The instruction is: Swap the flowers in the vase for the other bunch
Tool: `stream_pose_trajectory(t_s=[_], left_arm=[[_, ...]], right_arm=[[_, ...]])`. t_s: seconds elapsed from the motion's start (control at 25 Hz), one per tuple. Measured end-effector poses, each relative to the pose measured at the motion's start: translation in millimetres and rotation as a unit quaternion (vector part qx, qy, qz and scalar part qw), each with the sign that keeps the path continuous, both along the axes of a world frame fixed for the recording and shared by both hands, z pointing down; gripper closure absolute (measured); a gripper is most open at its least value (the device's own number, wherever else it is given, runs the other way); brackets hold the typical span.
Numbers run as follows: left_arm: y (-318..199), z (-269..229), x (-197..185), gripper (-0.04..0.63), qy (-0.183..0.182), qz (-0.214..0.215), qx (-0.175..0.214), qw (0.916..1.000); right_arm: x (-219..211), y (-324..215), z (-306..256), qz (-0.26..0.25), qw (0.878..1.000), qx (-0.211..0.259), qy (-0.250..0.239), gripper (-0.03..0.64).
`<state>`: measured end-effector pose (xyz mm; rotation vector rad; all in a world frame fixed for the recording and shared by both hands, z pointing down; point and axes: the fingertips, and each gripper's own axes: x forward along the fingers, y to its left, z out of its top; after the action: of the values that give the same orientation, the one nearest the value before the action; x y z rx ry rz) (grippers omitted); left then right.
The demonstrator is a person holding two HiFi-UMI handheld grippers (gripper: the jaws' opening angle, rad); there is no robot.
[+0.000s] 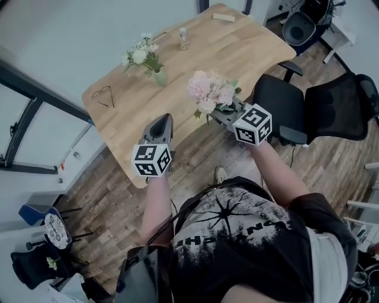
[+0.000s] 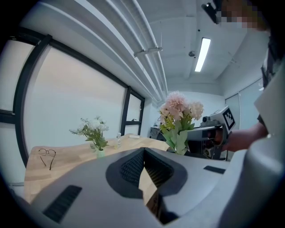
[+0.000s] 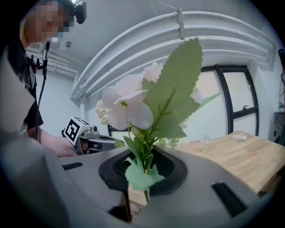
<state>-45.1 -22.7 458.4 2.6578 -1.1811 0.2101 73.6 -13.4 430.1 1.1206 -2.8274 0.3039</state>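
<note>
On the wooden table (image 1: 249,53) stands a small green vase (image 1: 160,77) holding a white bunch (image 1: 142,56); it also appears at mid left in the left gripper view (image 2: 94,132). My right gripper (image 1: 222,114) is shut on the stems of a pink bunch (image 1: 210,92), held over the table's near edge. In the right gripper view the stems (image 3: 144,171) sit between the jaws, with blossoms (image 3: 129,107) and a big leaf above. My left gripper (image 1: 164,120) is shut and empty, hovering over the near left part of the table. Its closed jaws (image 2: 143,153) point toward the vase.
A pair of glasses (image 1: 105,94) lies on the table's left side. A small clear bottle (image 1: 184,39) and a pale block (image 1: 224,17) sit at the far end. Black office chairs (image 1: 308,109) stand to the right of the table.
</note>
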Motion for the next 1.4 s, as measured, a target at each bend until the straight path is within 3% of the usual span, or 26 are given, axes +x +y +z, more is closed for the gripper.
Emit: stream_pose_trajectory(t_s=[0.36,0.92,1.4], left_arm=[[-37,-2,30,0.581,-0.005,-0.042,0.009,0.9991],[-64,-1,32,0.581,-0.017,-0.111,0.007,0.9936],[-66,13,19,0.581,-0.034,-0.121,-0.011,0.9920]], right_arm=[[30,-40,3,-0.047,0.999,0.001,0.003,0.561],[37,-79,7,-0.112,0.993,-0.007,-0.024,0.561],[26,-88,22,-0.117,0.992,-0.018,-0.033,0.561]])
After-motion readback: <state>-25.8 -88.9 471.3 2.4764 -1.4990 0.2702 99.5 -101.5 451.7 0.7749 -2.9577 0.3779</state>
